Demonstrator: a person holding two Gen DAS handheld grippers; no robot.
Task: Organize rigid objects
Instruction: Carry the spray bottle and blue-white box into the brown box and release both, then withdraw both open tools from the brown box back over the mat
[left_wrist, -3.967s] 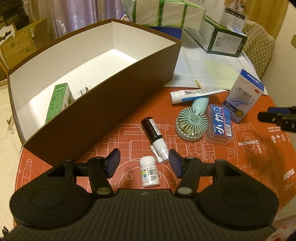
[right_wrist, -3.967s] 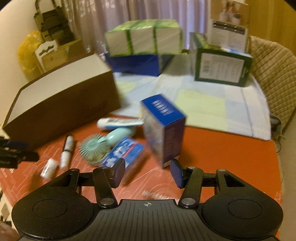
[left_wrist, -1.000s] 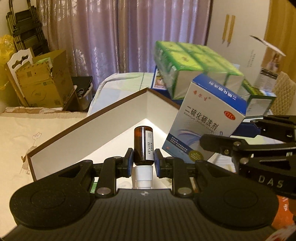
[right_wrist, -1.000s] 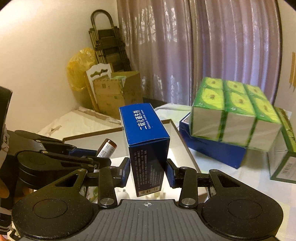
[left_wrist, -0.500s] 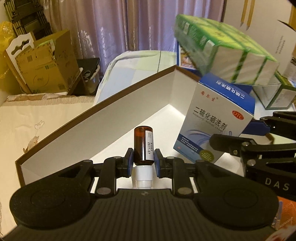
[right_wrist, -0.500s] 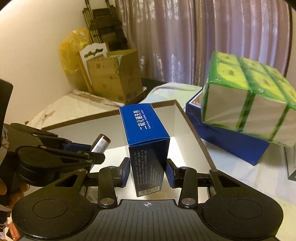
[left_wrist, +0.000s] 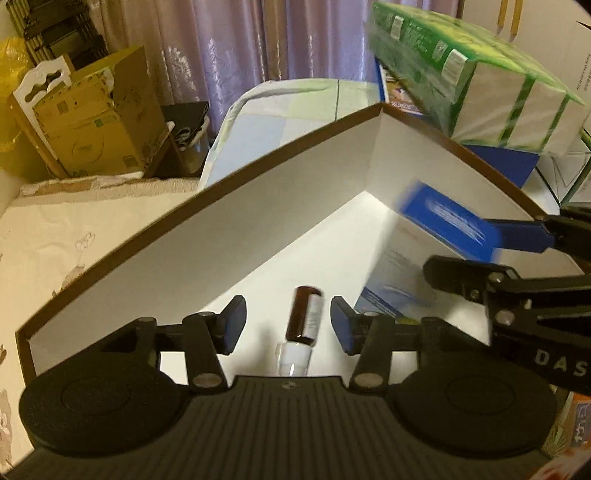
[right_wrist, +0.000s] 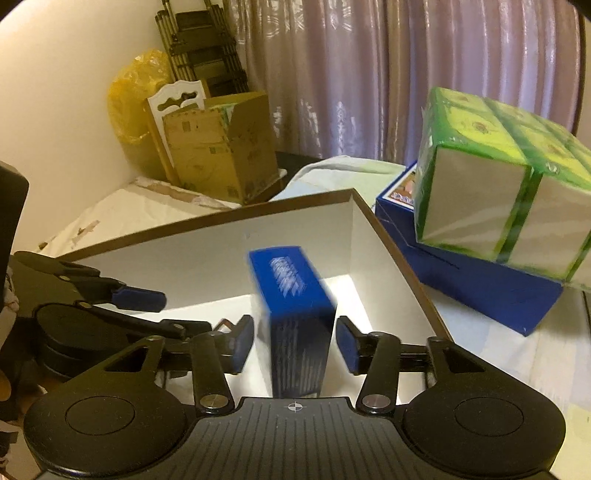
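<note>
Over the brown box, both claws are opening: left gripper clear of the bottle, right gripper clear of the carton (blurred).

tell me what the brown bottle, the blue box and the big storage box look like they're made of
Brown bottle: amber glass or plastic, can't tell which; paper label, white cap.
Blue box: thin printed carton, sharp folded edges, blurred.
Storage box: stiff paperboard, matte white inside, brown along the rim.

Home room: purple curtains, cardboard box, folded stepladder, wrapped tissue packs.
</note>
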